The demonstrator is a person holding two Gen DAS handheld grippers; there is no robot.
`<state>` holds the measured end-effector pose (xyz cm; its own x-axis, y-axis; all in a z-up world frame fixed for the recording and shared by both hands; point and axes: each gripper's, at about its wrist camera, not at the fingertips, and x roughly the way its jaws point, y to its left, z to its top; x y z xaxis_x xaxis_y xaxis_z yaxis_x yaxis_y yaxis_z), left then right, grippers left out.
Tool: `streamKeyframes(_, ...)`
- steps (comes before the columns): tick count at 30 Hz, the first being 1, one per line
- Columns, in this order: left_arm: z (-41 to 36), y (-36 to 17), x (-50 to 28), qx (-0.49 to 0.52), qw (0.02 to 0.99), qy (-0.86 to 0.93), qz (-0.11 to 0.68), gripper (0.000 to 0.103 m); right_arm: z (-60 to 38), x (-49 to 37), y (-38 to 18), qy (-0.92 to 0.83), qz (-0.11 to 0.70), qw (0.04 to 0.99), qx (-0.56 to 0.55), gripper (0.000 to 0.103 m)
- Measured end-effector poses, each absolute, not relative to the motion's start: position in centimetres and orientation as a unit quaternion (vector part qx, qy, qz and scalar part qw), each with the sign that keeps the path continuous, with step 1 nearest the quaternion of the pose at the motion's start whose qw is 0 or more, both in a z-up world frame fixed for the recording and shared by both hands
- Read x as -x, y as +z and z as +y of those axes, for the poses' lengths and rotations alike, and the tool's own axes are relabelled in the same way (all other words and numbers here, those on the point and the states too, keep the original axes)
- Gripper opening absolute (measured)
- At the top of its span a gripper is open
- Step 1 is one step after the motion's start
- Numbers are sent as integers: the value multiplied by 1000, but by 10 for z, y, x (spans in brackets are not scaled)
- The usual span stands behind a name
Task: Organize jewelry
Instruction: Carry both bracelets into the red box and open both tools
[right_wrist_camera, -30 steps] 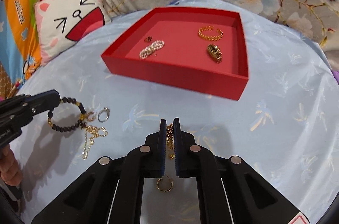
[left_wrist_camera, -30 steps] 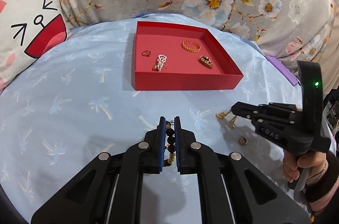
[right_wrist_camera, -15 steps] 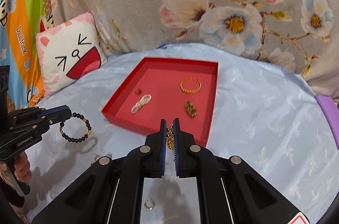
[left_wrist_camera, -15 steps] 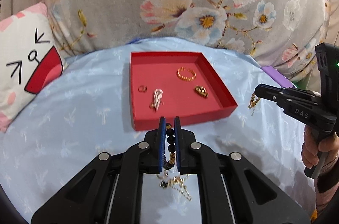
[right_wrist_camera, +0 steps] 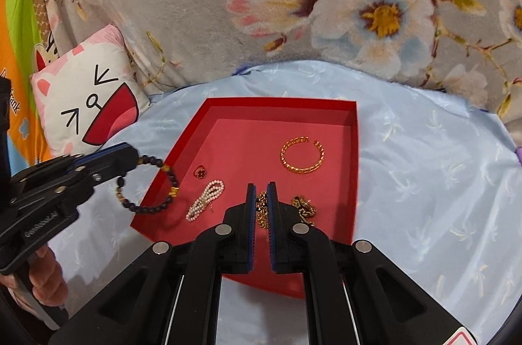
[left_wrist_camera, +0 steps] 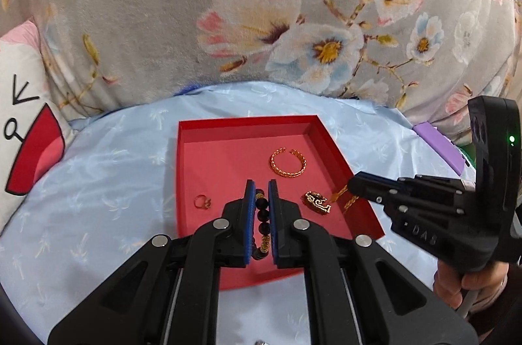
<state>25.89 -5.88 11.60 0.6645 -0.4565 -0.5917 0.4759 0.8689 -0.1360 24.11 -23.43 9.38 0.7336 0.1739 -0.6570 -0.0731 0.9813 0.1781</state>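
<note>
Currently both grippers hang over the red tray on the blue sheet: left gripper is clamped on a dark bead bracelet that dangles over the tray's left edge, right gripper is pinched on a gold chain above the tray's near part. Inside the tray lie a gold bangle toward the far right, a small red ring at left, a pearl strand near that ring, and a dark-gold ring just right of the chain. Cat pillow sits left of the tray, floral blanket behind it.
</note>
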Motion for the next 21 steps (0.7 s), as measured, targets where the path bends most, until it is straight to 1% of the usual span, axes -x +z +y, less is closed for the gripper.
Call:
streamKeyframes(10,-86,66,-299,-16,895,-256,366,7,-235,-272,51,65,396,914,-67,6)
streamKeyframes(13,-90,59,-301,-19,895,-255,366,7,-235,-275,46,55,391,917,-62,7)
streamKeyframes(14,-90,59,-301,-19,895,-253,366,9,-237,-274,46,52,385,919,-63,12)
streamKeyframes(15,-89,59,-300,-19,896,-251,365,15,-239,-273,48,48,382,921,-66,13)
streamKeyframes(16,-88,61,-299,-18,898,-247,363,25,-241,-272,49,47,379,921,-71,13)
streamKeyframes(17,-85,63,-298,-14,901,-242,361,30,-244,-270,51,47,378,922,-77,13)
streamKeyframes(18,-83,65,-297,-12,902,-239,358,39,-246,-267,53,49,376,922,-82,13)
streamKeyframes(21,-75,74,-289,-8,909,-230,347,46,-250,-256,60,48,371,924,-83,13)
